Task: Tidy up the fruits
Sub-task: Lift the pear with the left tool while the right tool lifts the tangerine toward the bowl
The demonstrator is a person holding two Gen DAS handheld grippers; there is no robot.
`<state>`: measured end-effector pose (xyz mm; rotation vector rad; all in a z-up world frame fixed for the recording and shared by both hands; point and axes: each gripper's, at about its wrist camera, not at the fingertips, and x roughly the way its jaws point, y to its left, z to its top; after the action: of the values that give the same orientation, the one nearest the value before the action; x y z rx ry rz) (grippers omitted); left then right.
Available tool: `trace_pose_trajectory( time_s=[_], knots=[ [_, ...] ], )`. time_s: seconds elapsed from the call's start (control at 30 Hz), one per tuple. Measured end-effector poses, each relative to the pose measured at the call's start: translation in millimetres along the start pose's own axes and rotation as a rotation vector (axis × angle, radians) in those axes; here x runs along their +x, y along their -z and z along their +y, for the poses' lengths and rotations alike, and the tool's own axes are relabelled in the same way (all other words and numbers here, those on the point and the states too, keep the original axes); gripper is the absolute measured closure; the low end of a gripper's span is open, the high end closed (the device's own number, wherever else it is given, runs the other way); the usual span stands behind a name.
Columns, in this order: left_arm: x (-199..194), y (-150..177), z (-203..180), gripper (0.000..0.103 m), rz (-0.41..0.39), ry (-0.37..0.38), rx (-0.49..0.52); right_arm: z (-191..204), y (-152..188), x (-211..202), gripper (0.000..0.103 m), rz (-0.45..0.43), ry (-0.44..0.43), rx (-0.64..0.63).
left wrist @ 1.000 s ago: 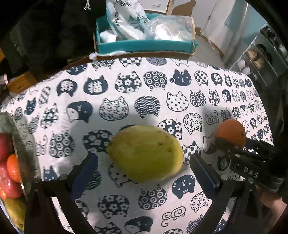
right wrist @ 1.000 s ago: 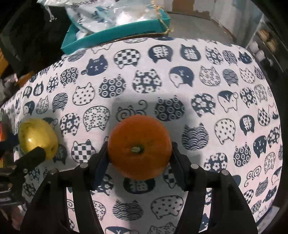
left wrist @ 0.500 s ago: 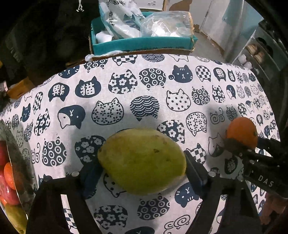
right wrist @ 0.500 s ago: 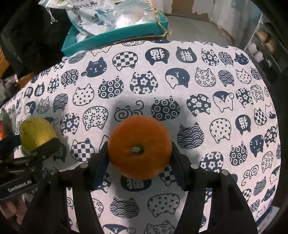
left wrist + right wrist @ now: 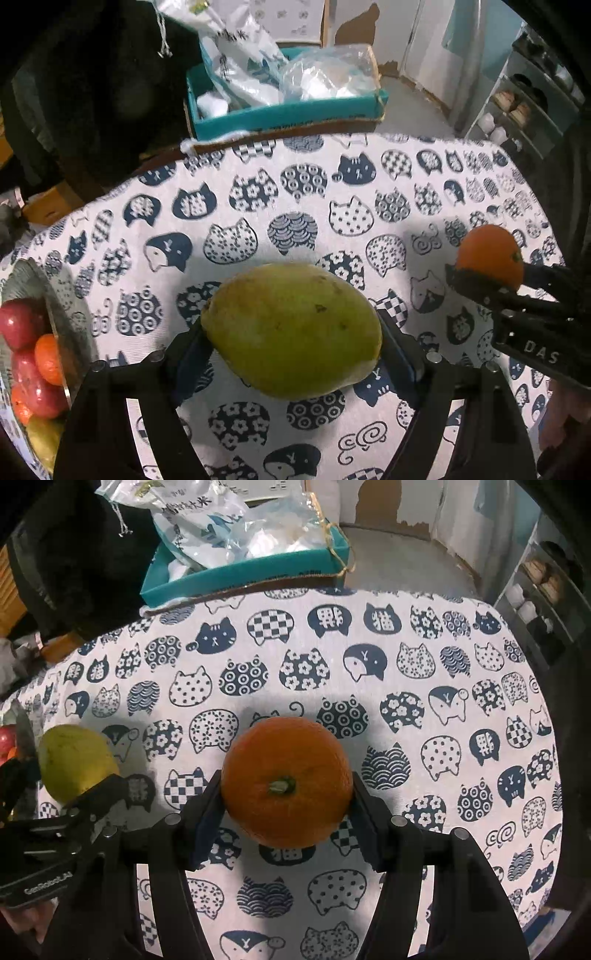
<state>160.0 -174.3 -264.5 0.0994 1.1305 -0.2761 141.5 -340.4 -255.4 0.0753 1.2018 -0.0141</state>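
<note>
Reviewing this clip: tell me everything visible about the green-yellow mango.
The mango is a large oval fruit, yellow-green with a few small brown specks and a matte skin, whole and unpeeled. It lies crosswise between the fingers of the left gripper, whose pads press on its two ends. The cat-print tablecloth is beneath it; whether it is lifted clear cannot be told. In the right wrist view it shows at the far left, near the fruit bowl.

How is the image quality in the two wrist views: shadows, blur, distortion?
Left wrist view: strong fisheye bending, dark vignette corners, slight blur on the cloth; the mango is sharp. Right wrist view: crisper, same bending; the orange throws a dark shadow on the cloth beyond it.
</note>
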Motion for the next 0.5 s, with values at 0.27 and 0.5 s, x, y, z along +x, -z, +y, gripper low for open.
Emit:
trace_pose_trajectory(
  time_s=[0.27, 0.5],
  knots=[
    [-39, -1, 1, 0.018, -0.075, -0.034, 0.03, 5, -3, -27, 0.04, -0.056, 0.007, -0.013],
    [-71, 5, 10, 0.019, -0.123, -0.04, 0.007, 18, -5, -62, 0.04, -0.126, 0.011, -0.048]
  ],
)
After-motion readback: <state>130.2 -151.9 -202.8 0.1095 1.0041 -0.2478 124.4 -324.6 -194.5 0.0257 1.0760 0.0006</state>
